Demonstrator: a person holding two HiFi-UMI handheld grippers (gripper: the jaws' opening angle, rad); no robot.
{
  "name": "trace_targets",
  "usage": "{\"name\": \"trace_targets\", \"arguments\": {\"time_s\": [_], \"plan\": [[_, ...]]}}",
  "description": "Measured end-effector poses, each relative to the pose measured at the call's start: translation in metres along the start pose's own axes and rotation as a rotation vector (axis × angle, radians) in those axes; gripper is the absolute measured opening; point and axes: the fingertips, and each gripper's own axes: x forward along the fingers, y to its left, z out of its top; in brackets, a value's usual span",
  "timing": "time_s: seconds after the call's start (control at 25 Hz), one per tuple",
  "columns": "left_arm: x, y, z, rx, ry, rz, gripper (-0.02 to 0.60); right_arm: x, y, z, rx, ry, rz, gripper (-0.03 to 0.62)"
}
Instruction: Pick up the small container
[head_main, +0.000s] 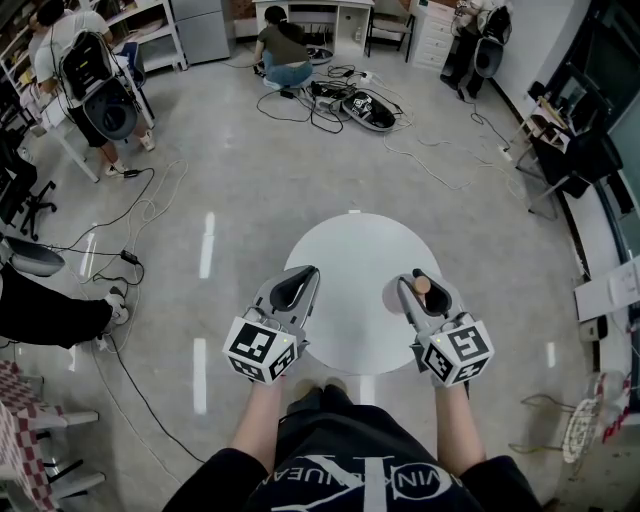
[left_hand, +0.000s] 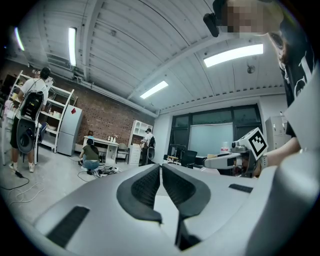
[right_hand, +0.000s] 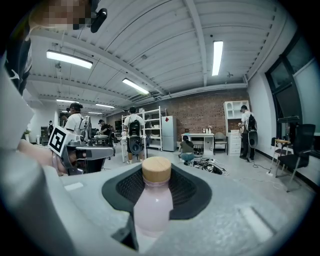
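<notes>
The small container is a pale pink bottle with a round wooden cap. In the right gripper view it stands upright between the dark pads, and my right gripper is shut on its body. In the head view the right gripper hangs over the right side of the round white table, with the container's cap showing between its jaws. My left gripper is over the table's left side. Its jaws meet at the tip in the left gripper view, with nothing between them.
Cables and equipment lie on the grey floor beyond the table, beside a crouching person. Another person stands by shelves at the far left. A person's leg reaches in from the left, and desks line the right wall.
</notes>
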Motion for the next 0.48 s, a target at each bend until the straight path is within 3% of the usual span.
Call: {"name": "trace_targets", "arguments": {"time_s": [0.48], "plan": [[0.0004,0.0013,-0.0026,-0.008,0.006,-0.001,0.023,0.0018,0.0013,-0.0039,-0.003,0.01,0.004,0.129]]}}
